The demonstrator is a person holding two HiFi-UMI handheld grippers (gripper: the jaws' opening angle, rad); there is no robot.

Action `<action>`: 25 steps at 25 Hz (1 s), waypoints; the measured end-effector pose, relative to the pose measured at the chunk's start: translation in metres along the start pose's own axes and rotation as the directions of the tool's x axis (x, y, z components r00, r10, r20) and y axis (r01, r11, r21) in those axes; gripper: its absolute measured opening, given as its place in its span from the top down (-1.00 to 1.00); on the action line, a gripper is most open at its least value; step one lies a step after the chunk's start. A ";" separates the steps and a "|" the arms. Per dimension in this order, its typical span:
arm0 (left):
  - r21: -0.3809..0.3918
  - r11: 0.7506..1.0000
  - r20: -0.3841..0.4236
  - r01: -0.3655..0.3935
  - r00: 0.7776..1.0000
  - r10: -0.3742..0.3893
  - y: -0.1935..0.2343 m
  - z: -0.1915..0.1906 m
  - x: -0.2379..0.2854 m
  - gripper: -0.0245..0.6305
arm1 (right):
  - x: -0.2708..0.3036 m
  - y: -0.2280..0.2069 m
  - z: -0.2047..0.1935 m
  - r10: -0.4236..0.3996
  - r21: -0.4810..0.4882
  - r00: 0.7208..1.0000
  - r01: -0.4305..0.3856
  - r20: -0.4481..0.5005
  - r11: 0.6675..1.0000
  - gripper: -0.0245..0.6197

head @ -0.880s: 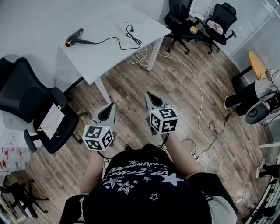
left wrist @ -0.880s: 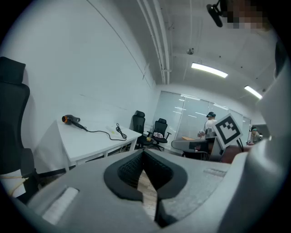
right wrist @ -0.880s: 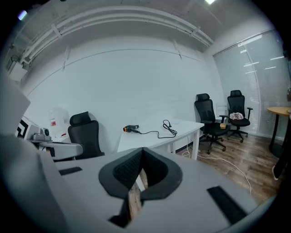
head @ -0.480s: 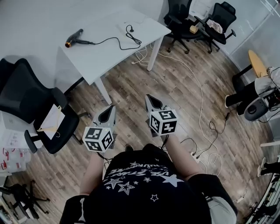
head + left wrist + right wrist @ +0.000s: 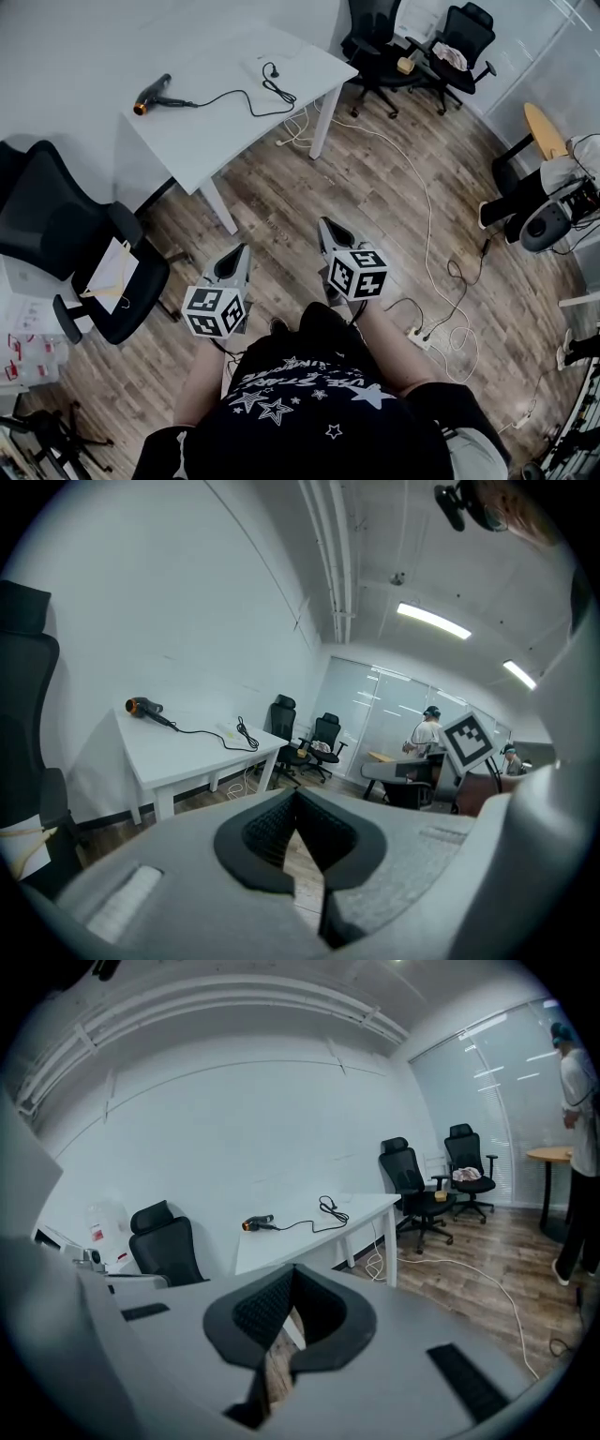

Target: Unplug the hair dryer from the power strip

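Note:
A black hair dryer (image 5: 150, 92) with an orange nozzle lies at the far left of a white table (image 5: 211, 131). Its black cord (image 5: 230, 94) runs right to a loose coil by a pale power strip (image 5: 256, 63). Whether the plug sits in the strip is too small to tell. My left gripper (image 5: 241, 249) and right gripper (image 5: 324, 224) hang over the wood floor, well short of the table. Both are shut and hold nothing. The left gripper view shows the dryer (image 5: 141, 706) beyond the left gripper (image 5: 296, 794). The right gripper view shows the dryer (image 5: 255, 1223) beyond the right gripper (image 5: 292, 1271).
A black office chair (image 5: 70, 225) stands left of the table, and two more chairs (image 5: 375, 37) at the back right. A white cable (image 5: 427, 197) drops off the table and crosses the floor to a floor socket strip (image 5: 419, 337). A person (image 5: 553, 192) is at the far right.
The table and dryer sit a little higher and farther left in the head view. Both grippers have shifted slightly down and right. They stay shut.

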State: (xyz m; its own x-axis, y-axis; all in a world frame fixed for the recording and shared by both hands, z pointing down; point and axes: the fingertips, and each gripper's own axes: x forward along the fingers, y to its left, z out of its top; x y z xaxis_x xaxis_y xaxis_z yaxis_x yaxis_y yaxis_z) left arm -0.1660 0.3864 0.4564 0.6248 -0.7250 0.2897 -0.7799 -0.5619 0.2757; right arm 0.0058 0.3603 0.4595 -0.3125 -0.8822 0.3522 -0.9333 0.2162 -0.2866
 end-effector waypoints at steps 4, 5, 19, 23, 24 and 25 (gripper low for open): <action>-0.013 1.000 0.006 -0.001 1.000 0.001 0.011 0.004 0.002 0.90 | 0.005 -0.002 -0.001 -0.006 0.002 1.000 0.006 -0.011 1.000 0.90; -0.021 1.000 0.005 -0.006 1.000 0.006 0.014 0.003 0.003 0.90 | 0.008 -0.002 -0.001 -0.003 -0.001 1.000 0.003 -0.013 1.000 0.90; -0.118 0.985 0.004 -0.124 0.992 0.126 0.055 0.029 0.068 0.90 | 0.099 -0.045 0.035 0.095 0.007 0.994 -0.095 -0.056 0.995 0.90; -0.126 0.982 -0.008 -0.143 0.990 0.143 0.064 0.041 0.108 0.90 | 0.136 -0.074 0.059 0.105 0.013 0.992 -0.105 -0.063 0.994 0.90; -0.128 0.981 -0.012 -0.147 0.989 0.147 0.066 0.044 0.118 0.90 | 0.145 -0.082 0.065 0.104 0.017 0.993 -0.103 -0.062 0.994 0.90; -0.129 0.980 -0.015 -0.152 0.988 0.151 0.068 0.047 0.128 0.90 | 0.153 -0.089 0.071 0.104 0.025 0.993 -0.103 -0.059 0.994 0.90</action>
State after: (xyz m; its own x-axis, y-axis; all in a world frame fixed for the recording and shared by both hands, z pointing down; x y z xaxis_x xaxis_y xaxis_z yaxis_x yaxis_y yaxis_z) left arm -0.1408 0.2360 0.4690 0.5002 -0.7956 0.3418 -0.8544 -0.3893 0.3442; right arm 0.0538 0.1759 0.4760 -0.4177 -0.8288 0.3724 -0.8917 0.2951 -0.3432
